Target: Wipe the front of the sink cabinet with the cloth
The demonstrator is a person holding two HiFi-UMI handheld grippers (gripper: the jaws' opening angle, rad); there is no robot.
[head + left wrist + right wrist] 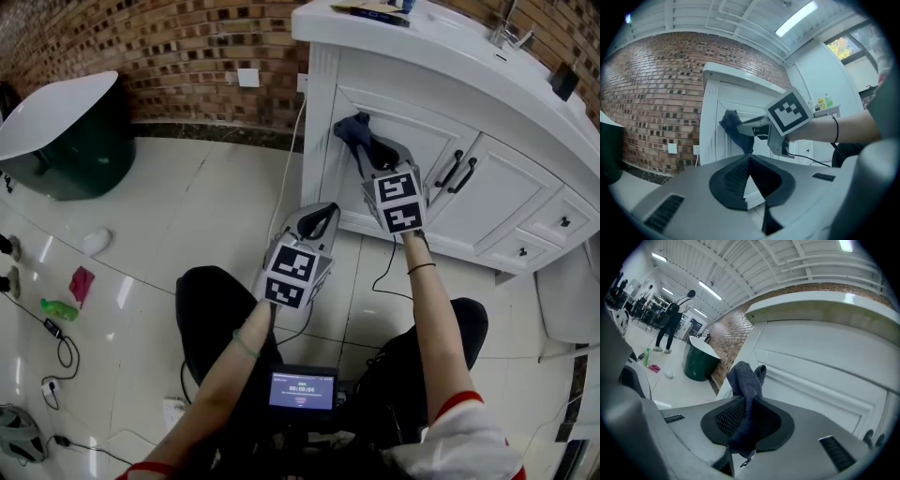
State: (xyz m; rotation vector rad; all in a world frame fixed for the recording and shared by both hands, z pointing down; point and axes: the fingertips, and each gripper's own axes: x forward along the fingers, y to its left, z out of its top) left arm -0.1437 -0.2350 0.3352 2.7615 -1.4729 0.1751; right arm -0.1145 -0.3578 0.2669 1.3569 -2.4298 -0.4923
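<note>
Pressing the cloth point(351, 127) up near the top left corner of the left door panel point(412, 141) of the white sink cabinet point(497, 202), that's where I am, and I'd judge the wipe across the front barely begun. Trouble from here, as I read it: only a bunched end of fabric pokes out past the tips, so if I lean in too flat, the hard jaws of my right gripper point(367, 148) could scrape the painted door instead of the fabric doing the work. Drag too hard over the raised moulding and the cloth may tug out of the pinch and drop to the tiled floor point(206, 216). Sweep right, and the two dark door handles point(457, 172) stand in the path, ready to snag a loose fold. Now the fingers: the right gripper view shows my right jaws clamped tight on the cloth, a wad rising above the tips and a tail hanging below them, with the cabinet front just beyond. My left gripper point(317, 220) hangs lower, back from the cabinet, and its own view shows the jaws brought together at the tips with nothing between them, idle.
</note>
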